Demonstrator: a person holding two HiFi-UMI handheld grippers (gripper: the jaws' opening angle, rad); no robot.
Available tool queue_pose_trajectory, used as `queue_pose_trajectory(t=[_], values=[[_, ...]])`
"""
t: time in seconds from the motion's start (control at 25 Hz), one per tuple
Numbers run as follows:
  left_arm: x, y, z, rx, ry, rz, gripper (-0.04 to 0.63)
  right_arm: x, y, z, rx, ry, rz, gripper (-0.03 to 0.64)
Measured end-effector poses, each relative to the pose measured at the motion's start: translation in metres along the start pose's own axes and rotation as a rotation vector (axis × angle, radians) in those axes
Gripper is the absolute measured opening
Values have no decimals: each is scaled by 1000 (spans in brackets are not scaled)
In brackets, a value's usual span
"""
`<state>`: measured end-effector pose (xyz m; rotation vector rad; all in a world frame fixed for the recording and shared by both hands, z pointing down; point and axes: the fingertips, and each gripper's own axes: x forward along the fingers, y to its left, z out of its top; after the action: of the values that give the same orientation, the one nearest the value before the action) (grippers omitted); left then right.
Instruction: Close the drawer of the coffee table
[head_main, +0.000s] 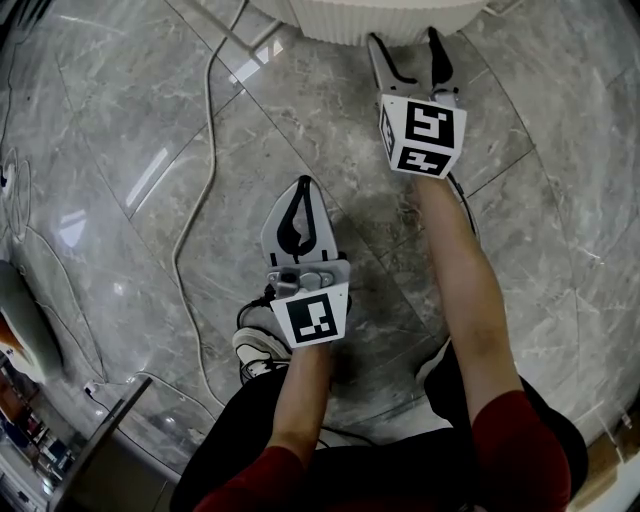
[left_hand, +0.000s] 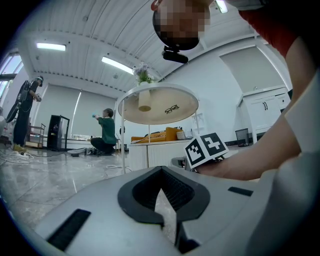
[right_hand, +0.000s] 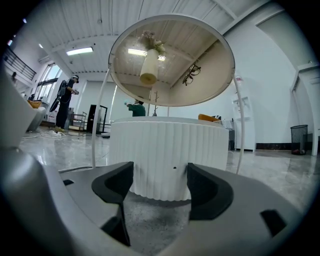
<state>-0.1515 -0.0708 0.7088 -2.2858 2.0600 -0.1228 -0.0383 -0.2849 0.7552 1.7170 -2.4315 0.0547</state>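
Note:
The coffee table's white ribbed round base stands at the top edge of the head view. In the right gripper view it fills the middle as a ribbed drum with a small dark hole in its front; I see no drawer standing out from it. A round glass top on thin legs sits above, bearing a vase and glasses. My right gripper is open, jaws spread just short of the ribbed wall, nothing between them. My left gripper hangs shut and empty, further back over the floor.
A pale cable snakes over the grey marble floor left of the grippers. My shoe is below the left gripper. A dark cabinet corner sits at lower left. A person crouches and another stands far off.

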Motion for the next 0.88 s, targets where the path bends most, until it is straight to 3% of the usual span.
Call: queue_pose_trajectory(t=[0.44, 0.72, 0.88], values=[[0, -1, 2, 4, -2, -4, 14, 12, -4, 2, 20, 8, -24, 319], [-2, -1, 2, 5, 4, -4, 14, 10, -2, 2, 7, 14, 8, 320], [2, -3, 4, 4, -1, -5, 14, 5, -11, 4, 74, -6, -6, 319]])
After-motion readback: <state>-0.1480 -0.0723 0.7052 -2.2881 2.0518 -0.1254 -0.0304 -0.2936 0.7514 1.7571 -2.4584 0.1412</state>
